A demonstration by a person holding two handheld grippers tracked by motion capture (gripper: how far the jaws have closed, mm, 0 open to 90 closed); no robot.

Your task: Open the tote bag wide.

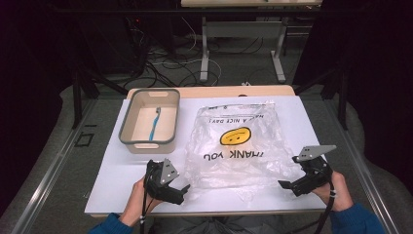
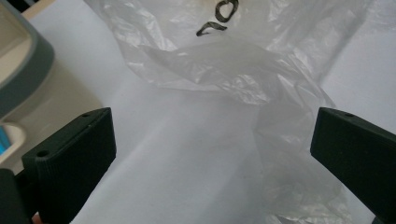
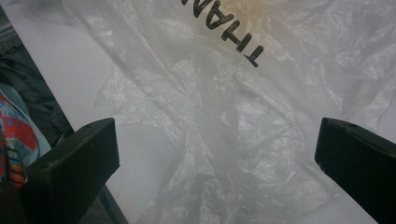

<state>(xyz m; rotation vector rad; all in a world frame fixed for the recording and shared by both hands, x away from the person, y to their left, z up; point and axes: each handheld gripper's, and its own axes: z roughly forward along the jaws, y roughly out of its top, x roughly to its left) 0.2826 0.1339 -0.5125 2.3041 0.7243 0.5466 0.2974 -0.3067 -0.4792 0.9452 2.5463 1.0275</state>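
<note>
A clear plastic bag (image 1: 236, 146) with a yellow smiley face and "THANK YOU" print lies flat and crumpled on the white table (image 1: 112, 180). My left gripper (image 1: 184, 190) is at the bag's near left corner, jaws wide open. In the left gripper view the crinkled bag (image 2: 233, 79) lies ahead between the jaws. My right gripper (image 1: 287, 185) sits at the bag's near right corner, open too. The bag (image 3: 224, 130) spreads under its jaws in the right gripper view. A blue toothbrush (image 1: 155, 123) lies inside a beige bin (image 1: 127, 122) with a grey rim, at the far left.
The table's front edge (image 1: 204, 210) runs just below both grippers. The bin's corner (image 2: 25, 60) is at the left of the left gripper view. Desk legs and cables (image 1: 204, 63) are on the floor beyond the table.
</note>
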